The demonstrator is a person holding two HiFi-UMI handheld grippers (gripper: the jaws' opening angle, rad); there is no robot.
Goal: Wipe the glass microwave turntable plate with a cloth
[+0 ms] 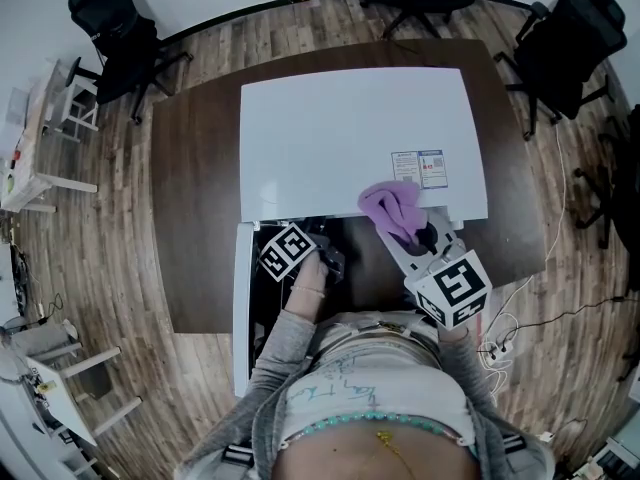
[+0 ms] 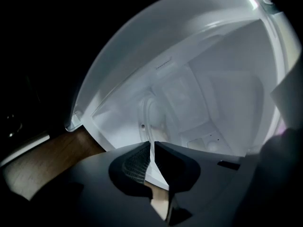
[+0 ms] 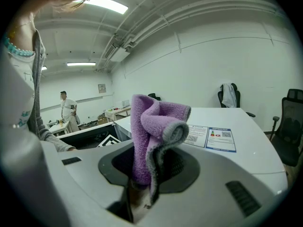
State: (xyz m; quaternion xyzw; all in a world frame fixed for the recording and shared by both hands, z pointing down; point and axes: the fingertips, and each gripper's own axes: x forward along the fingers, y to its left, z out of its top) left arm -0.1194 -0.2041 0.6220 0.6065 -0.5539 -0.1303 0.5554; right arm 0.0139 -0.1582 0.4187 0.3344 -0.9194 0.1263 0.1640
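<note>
The glass turntable plate (image 2: pixel 137 56) fills the left gripper view as a wide translucent disc with a curved rim, tilted in front of the white microwave cavity (image 2: pixel 227 103). My left gripper (image 2: pixel 152 151) is shut on the plate's thin near edge. In the head view the left gripper (image 1: pixel 333 262) reaches into the microwave's open front below the white top (image 1: pixel 350 138). My right gripper (image 1: pixel 422 240) hovers by the top's front right corner, shut on a bunched purple cloth (image 1: pixel 392 208). The cloth (image 3: pixel 151 136) stands up out of the right gripper (image 3: pixel 146 176).
The microwave stands on a dark brown table (image 1: pixel 195 178), its door (image 1: pixel 241 298) swung open at the left. A printed label (image 3: pixel 213 138) lies on the microwave top. Black office chairs (image 1: pixel 575 43) ring the table. A person (image 3: pixel 68 110) stands far off in the room.
</note>
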